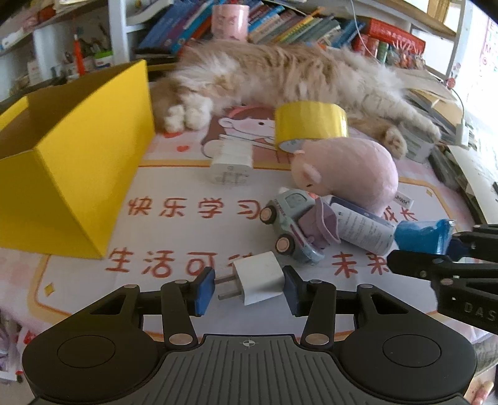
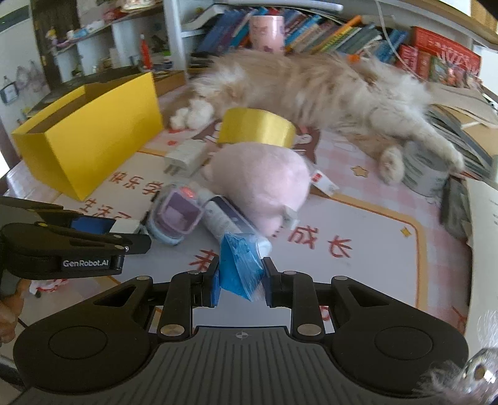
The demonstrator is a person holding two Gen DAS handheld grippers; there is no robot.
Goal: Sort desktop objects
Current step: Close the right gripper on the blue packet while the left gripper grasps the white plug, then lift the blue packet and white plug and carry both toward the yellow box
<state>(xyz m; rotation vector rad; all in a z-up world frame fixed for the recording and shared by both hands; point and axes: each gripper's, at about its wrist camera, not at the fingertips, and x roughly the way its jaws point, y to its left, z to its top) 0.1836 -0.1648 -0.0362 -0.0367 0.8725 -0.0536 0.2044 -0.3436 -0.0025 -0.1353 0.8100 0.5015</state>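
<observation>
My left gripper [image 1: 249,288] is open around a small white plug charger [image 1: 256,277] that lies on the mat; the right pad touches it and the left pad stands off by the prongs. My right gripper [image 2: 241,280] is shut on the blue crimped end [image 2: 238,264] of a white tube [image 2: 222,219]. The tube also shows in the left wrist view [image 1: 364,230]. A toy truck [image 1: 295,229], a pink plush [image 1: 351,171], a second white charger [image 1: 230,165] and a yellow tape roll [image 1: 311,124] lie on the mat. An open yellow box [image 1: 71,162] stands at the left.
A long-haired cat [image 1: 280,81] lies across the back of the desk, paws near the box and tape. Stacked books [image 1: 435,106] and a grey tin [image 2: 426,174] crowd the right edge. Shelves of books and a pink cup [image 1: 230,21] stand behind.
</observation>
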